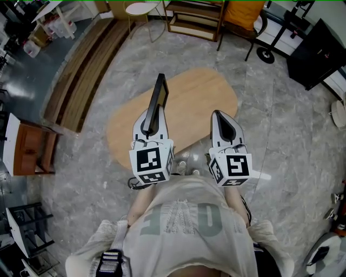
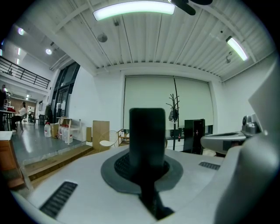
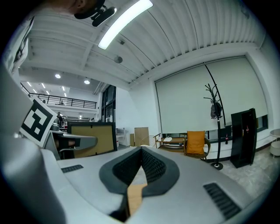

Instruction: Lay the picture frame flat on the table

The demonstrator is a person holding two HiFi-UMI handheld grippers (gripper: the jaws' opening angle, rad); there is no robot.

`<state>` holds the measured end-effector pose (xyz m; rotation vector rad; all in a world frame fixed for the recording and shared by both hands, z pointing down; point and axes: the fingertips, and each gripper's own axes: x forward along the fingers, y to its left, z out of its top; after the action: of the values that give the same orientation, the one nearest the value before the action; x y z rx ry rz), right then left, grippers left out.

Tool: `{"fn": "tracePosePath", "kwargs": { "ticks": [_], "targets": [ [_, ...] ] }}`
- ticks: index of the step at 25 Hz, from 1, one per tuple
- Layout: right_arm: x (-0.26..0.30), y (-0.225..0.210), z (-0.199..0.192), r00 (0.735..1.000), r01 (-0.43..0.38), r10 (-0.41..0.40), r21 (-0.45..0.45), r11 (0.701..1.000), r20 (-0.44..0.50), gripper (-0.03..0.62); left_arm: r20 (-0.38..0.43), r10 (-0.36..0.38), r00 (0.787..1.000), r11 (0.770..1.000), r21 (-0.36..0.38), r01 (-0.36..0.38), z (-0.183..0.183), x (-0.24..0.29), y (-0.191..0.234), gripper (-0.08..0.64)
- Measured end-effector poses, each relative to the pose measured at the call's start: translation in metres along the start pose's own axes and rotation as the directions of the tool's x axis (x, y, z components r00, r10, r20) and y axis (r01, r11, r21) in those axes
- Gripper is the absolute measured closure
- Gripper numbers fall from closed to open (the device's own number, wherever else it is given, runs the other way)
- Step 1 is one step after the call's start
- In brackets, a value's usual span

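The picture frame [image 1: 160, 92] is black and thin, seen edge-on in the head view. It stands upright over the oval wooden table [image 1: 205, 97]. My left gripper [image 1: 155, 114] is shut on its lower edge. In the left gripper view the frame [image 2: 147, 131] rises as a dark slab from between the pads of the left gripper [image 2: 147, 173]. My right gripper [image 1: 218, 116] hovers to the right of the frame, shut and holding nothing. In the right gripper view the frame's tan face [image 3: 89, 139] shows at left, beyond the shut right gripper [image 3: 141, 152].
A low wooden platform [image 1: 81, 70] runs along the left. A small wooden side table [image 1: 27, 149] stands near left. An orange chair [image 1: 243, 13], a shelf and a round stool [image 1: 141, 10] are at the far end. A black cabinet [image 1: 316, 54] stands far right.
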<state>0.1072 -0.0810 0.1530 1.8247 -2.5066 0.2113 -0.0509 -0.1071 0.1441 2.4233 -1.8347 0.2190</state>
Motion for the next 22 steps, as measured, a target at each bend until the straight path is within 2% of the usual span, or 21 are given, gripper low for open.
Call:
{"fn": "tracePosePath", "kwargs": {
  "ticks": [14,22],
  "targets": [
    [0.03,0.001,0.01,1.0,-0.017,0.018,-0.052,0.998,0.005,0.586,-0.01,0.015,1.0,1.0,-0.001,-0.015,-0.003,0.017,0.019,0.541],
    [0.052,-0.01,0.007,1.0,-0.015,0.015,-0.057,0.998,-0.001,0.586,-0.047,0.004,0.999,1.0,0.006,-0.004,-0.016,0.034,0.022,0.541]
  ]
}}
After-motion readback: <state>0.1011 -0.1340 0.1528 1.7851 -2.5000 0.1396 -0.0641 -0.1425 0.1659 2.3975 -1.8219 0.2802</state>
